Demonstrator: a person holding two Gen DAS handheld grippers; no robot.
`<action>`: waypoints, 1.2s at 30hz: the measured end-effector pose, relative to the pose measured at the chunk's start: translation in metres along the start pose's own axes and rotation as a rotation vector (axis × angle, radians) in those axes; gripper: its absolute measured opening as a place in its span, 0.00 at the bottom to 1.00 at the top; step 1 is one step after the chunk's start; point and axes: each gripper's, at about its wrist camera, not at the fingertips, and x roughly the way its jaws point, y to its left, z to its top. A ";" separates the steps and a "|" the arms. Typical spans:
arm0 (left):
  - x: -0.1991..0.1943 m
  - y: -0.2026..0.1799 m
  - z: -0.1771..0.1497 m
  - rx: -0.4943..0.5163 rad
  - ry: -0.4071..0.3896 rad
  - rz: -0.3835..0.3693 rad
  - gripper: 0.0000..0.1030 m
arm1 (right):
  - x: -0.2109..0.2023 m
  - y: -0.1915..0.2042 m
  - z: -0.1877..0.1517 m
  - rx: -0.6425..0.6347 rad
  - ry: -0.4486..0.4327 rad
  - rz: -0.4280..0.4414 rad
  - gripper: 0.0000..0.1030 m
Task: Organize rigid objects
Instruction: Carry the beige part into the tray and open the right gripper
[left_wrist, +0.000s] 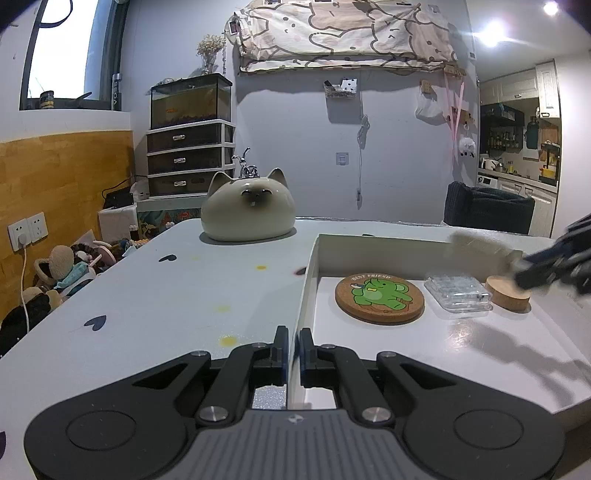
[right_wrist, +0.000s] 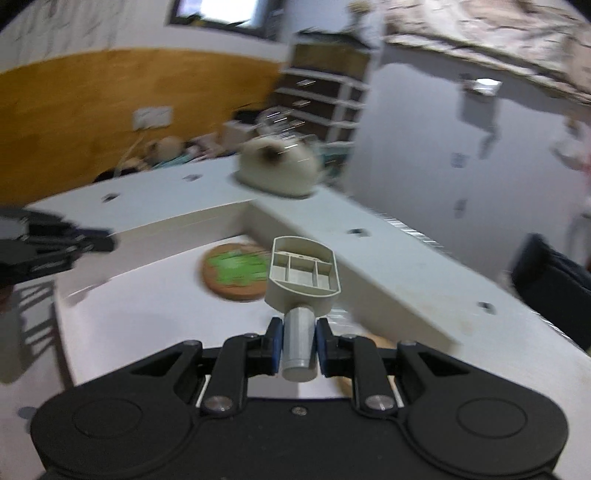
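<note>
Item — grey plastic scoop-like piece (right_wrist: 303, 273), ribbed hollow head, cylindrical handle. It is being gripped by its handle between the closed fingers of the right gripper (right_wrist: 298, 345), at lower centre of the right wrist frame, and is being carried above the white tray (right_wrist: 369, 273). The frame is being blurred by motion.

Already lying in the tray, at centre right of the left wrist frame: cork coaster with green elephant (left_wrist: 379, 300), clear plastic case (left_wrist: 458, 295), cork lid (left_wrist: 508, 293).

The tray's near wall is being pinched by the left gripper (left_wrist: 294, 347), presumably as a brace.

Beyond, on the table (left_wrist: 166, 295): ceramic cat (left_wrist: 248, 210).

Advice — the piece should probably be lowered flat onto bare tray floor, clear of the coaster, before being released.
</note>
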 end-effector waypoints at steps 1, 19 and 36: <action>0.000 0.000 0.000 -0.001 0.000 0.000 0.05 | 0.007 0.010 0.002 -0.020 0.015 0.026 0.19; 0.001 0.004 0.000 -0.028 0.001 -0.021 0.04 | 0.066 0.064 0.023 -0.107 0.139 0.127 0.24; 0.001 0.004 0.000 -0.023 0.001 -0.017 0.04 | 0.049 0.044 0.019 -0.003 0.109 0.068 0.49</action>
